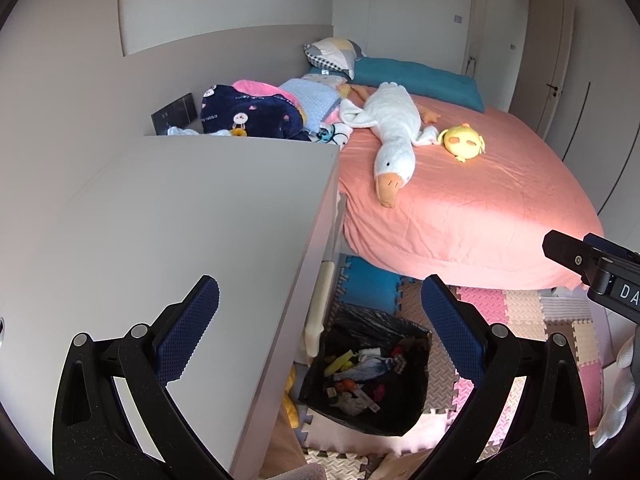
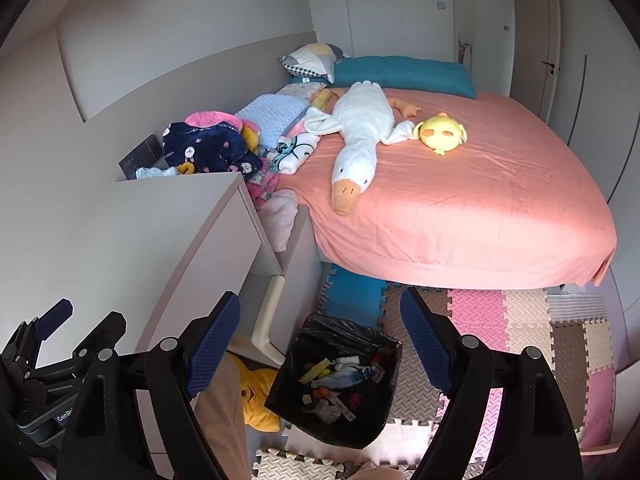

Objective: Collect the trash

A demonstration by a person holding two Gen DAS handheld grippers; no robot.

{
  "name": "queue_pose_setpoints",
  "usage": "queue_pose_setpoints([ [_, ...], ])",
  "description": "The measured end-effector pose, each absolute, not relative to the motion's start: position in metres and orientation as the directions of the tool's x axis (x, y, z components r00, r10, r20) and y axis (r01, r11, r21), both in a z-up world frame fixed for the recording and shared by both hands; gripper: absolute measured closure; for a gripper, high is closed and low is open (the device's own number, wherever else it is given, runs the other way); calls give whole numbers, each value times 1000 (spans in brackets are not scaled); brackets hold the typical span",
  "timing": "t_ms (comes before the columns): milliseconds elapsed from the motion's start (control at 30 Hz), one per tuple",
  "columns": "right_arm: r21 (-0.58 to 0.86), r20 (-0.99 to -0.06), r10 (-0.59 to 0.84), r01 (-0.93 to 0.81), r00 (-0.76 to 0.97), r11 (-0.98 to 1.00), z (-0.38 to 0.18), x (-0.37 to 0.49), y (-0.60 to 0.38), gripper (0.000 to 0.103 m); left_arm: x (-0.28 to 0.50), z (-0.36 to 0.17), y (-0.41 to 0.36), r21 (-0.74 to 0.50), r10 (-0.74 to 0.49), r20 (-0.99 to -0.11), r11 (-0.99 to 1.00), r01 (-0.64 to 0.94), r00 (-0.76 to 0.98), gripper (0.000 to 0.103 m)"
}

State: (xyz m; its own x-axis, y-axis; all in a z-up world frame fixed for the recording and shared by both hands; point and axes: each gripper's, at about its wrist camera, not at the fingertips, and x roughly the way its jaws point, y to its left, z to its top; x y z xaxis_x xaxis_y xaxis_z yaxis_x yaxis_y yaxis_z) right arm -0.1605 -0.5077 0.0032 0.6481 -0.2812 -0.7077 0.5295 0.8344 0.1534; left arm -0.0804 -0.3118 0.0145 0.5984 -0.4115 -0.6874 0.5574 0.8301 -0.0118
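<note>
A bin lined with a black bag (image 1: pixel 414 416) (image 2: pixel 384 412) stands on the foam floor mats below both grippers. Mixed scraps lie inside it: yellow, blue, red and white bits (image 1: pixel 362 376) (image 2: pixel 340 384). My left gripper (image 1: pixel 320 336) hangs open above the cabinet edge and the bin, with nothing between its blue pads. My right gripper (image 2: pixel 320 344) is open too, high above the bin and empty. Its black body shows at the right edge of the left wrist view (image 1: pixel 600 272). The left gripper shows at the lower left of the right wrist view (image 2: pixel 48 360).
A pale cabinet (image 1: pixel 180 240) (image 2: pixel 132 248) stands left of the bin. Behind it, a bed with a pink sheet (image 1: pixel 480 200) (image 2: pixel 480 208) carries a white goose plush (image 1: pixel 396 132) (image 2: pixel 356 140), a yellow chick plush (image 1: pixel 464 142) (image 2: pixel 440 132), pillows and heaped clothes (image 1: pixel 244 114) (image 2: pixel 208 148). A yellow star plush (image 2: pixel 256 396) lies on the floor.
</note>
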Motion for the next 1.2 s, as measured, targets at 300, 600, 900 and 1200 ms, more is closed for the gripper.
queue_pose_setpoints([
  [300, 150, -709, -282, 530, 646, 835, 3, -161, -508, 21, -82, 16, -313, -4, -407, -690, 829, 559, 599, 5],
  [600, 150, -707, -283, 529, 648, 835, 6, -165, -515, 21, -86, 19, -315, 8, -414, -683, 819, 574, 602, 5],
  [900, 148, -708, -285, 530, 647, 835, 7, -165, -514, 21, -89, 20, -319, 23, -416, -679, 811, 584, 605, 5],
  [1200, 145, -707, -287, 529, 647, 836, 7, -164, -515, 21, -92, 21, -322, 33, -416, -676, 807, 590, 608, 5],
])
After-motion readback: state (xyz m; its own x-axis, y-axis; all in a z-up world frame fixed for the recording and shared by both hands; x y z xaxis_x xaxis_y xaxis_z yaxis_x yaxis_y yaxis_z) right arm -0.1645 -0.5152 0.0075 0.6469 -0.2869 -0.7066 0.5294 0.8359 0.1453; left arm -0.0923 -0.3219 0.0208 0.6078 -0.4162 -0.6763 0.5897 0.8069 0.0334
